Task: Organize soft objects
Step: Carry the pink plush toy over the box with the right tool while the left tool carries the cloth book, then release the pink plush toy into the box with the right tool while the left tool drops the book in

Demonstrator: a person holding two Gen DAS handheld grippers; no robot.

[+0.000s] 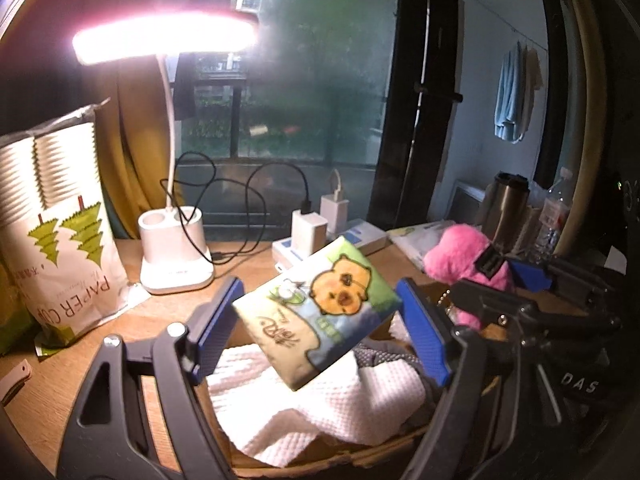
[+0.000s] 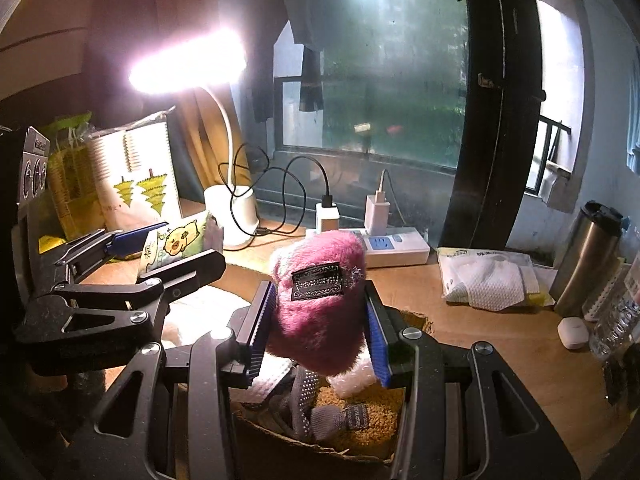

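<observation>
Your left gripper (image 1: 318, 320) is clamping a tissue pack (image 1: 318, 312) with a cartoon animal between its blue pads, tilted above the cardboard box (image 1: 320, 466). Your right gripper (image 2: 320, 332) is squeezing a pink plush toy (image 2: 320, 304) over the same box, just right of the pack. Inside are lying a white towel (image 1: 320, 404) and grey cloth (image 2: 304, 400). Far left, the desk lamp (image 1: 168, 40) is shining.
</observation>
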